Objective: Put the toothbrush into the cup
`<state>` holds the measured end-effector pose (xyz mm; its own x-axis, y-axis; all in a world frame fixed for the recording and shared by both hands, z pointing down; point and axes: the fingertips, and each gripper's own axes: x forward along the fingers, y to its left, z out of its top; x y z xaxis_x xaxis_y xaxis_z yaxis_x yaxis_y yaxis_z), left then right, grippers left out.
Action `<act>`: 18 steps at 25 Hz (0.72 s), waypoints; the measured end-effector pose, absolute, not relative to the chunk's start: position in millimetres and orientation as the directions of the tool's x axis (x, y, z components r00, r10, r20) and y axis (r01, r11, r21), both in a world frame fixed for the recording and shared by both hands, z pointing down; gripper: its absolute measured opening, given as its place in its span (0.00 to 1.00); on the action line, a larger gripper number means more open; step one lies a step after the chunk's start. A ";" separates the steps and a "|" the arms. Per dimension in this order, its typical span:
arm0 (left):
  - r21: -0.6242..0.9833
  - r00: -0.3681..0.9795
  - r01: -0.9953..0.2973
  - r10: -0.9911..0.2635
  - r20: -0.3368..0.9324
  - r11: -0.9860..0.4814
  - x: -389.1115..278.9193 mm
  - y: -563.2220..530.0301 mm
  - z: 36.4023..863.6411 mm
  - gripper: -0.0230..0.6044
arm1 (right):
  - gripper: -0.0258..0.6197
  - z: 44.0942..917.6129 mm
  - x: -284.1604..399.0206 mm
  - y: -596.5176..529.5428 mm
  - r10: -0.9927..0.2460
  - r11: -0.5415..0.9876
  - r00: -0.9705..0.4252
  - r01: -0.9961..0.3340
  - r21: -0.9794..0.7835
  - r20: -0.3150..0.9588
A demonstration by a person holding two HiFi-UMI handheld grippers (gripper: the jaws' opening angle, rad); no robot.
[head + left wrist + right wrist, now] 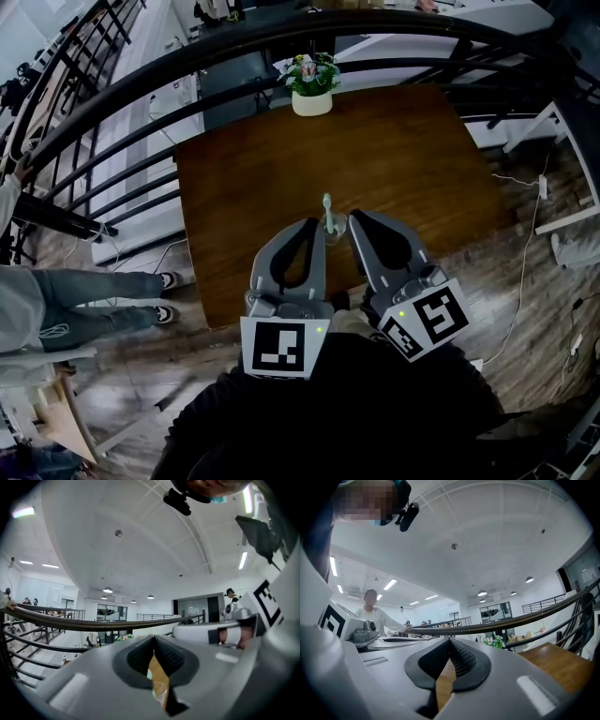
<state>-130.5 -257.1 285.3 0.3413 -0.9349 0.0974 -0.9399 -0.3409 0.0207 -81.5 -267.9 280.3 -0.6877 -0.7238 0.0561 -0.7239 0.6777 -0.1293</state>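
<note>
Where it stands upright in the clear cup (335,231) just below the middle of the head view, the pale green toothbrush (327,210) reads as light, stiff, slick plastic, best pinched across the bare handle above the rim, while the thin cup under it looks easy to tip. Flanking the cup from the lower part of the frame, the left gripper (313,225) and right gripper (354,217) each have their jaws pressed together on nothing. Beyond them the wooden table (412,159) runs to a potted plant (312,86) at top centre, under a dark curved railing (394,23).
</note>
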 end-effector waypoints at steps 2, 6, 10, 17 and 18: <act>0.012 0.344 -0.939 -0.934 0.090 -0.345 -130.0 -255.4 281.6 0.05 | 0.04 277.1 -81.3 -266.3 -0.726 0.677 -0.686 -0.726 -0.124 0.050; 0.001 0.352 -0.936 -0.933 0.083 -0.353 -127.9 -253.8 277.3 0.05 | 0.04 272.4 -79.9 -265.2 -0.732 0.673 -0.680 -0.732 -0.104 0.043; -0.002 0.348 -0.937 -0.934 0.079 -0.350 -129.3 -252.2 274.4 0.05 | 0.04 270.3 -82.2 -262.9 -0.731 0.676 -0.681 -0.732 -0.083 0.046; -0.006 0.352 -0.936 -0.933 0.079 -0.353 -129.3 -250.7 274.2 0.05 | 0.04 269.6 -82.3 -260.7 -0.729 0.678 -0.683 -0.729 -0.089 0.044; -0.006 0.351 -0.936 -0.933 0.078 -0.353 -129.3 -250.9 274.0 0.05 | 0.04 269.5 -82.4 -260.8 -0.728 0.679 -0.684 -0.729 -0.089 0.044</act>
<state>-129.3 -250.9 274.0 0.3514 -0.9330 0.0782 -0.9356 -0.3529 -0.0062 -82.4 -260.8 269.5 -0.6838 -0.7284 0.0440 -0.7289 0.6788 -0.0894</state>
